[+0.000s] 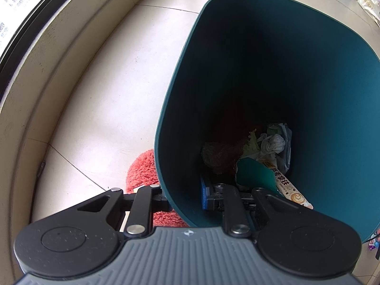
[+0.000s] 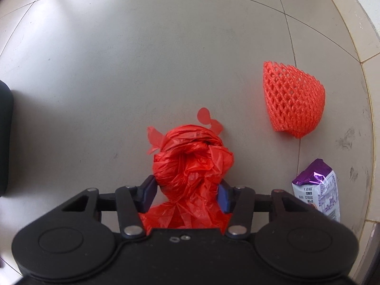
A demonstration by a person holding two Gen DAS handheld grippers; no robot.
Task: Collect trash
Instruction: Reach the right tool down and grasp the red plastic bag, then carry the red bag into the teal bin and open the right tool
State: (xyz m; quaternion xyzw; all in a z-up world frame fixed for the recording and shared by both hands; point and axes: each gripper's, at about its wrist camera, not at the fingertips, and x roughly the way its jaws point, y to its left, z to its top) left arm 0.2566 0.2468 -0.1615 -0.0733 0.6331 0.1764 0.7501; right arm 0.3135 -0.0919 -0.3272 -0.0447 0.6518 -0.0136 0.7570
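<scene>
Pale tiled floor (image 2: 142, 59) carries a crumpled red plastic bag (image 2: 192, 159), lying between the right gripper's (image 2: 187, 193) blue-padded fingers (image 2: 149, 192), which pinch its sides. An orange foam mesh sleeve (image 2: 294, 99) and purple snack packet (image 2: 318, 187) lie well apart to the right. The left gripper (image 1: 185, 197) clamps the dark teal plastic bin's (image 1: 308, 83) rim, one finger inside, one outside.

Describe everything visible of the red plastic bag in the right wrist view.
The red plastic bag is thin, glossy, crinkled film, twisted into a knotted wad with small loose flaps at its top. It lies on the grey tiled floor between the right gripper fingers; both blue pads touch its sides.
</scene>
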